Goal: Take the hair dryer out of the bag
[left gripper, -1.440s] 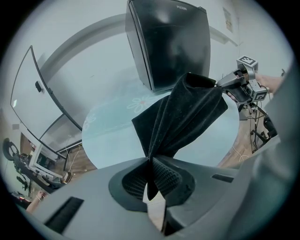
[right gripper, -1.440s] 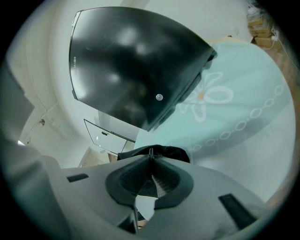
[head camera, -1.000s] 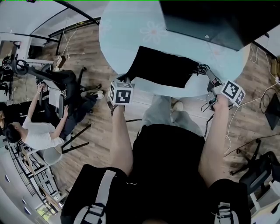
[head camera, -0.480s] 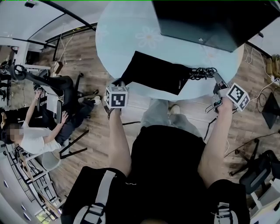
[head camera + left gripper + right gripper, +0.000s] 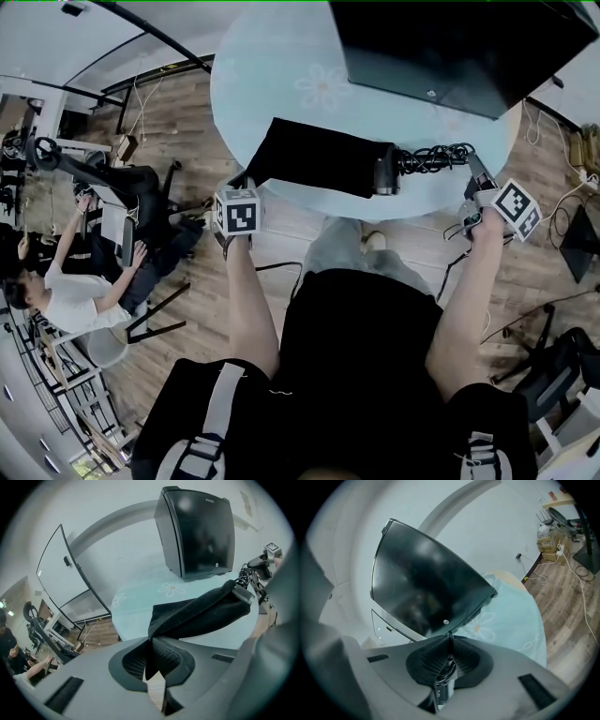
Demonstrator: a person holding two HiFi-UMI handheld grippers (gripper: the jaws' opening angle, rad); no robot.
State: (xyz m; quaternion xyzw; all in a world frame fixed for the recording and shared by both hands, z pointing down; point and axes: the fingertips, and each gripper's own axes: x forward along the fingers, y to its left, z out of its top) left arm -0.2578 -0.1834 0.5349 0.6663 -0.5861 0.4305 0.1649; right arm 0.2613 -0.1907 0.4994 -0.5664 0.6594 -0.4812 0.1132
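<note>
A black fabric bag [image 5: 314,155] lies on the round pale-blue table [image 5: 272,66]. From its open right end pokes the dark end of the hair dryer [image 5: 384,175], and its coiled black cord [image 5: 433,157] stretches right. My right gripper [image 5: 472,167] is shut on that cord [image 5: 448,663] past the table's right edge. At the near left edge, my left gripper [image 5: 249,178] is shut on the bag's left corner [image 5: 151,656]. In the left gripper view the bag [image 5: 201,613] stretches away to the hair dryer's end [image 5: 241,594]. Most of the dryer stays hidden inside.
A large black screen-like box [image 5: 450,47] stands on the far right of the table and fills the right gripper view [image 5: 426,588]. People sit on chairs [image 5: 103,272] at the left on the wooden floor. Cables [image 5: 562,202] lie on the floor at right.
My right gripper has moved right, drawing the coiled cord and the dryer's end out of the bag's mouth. My left gripper has shifted left with the bag's corner.
</note>
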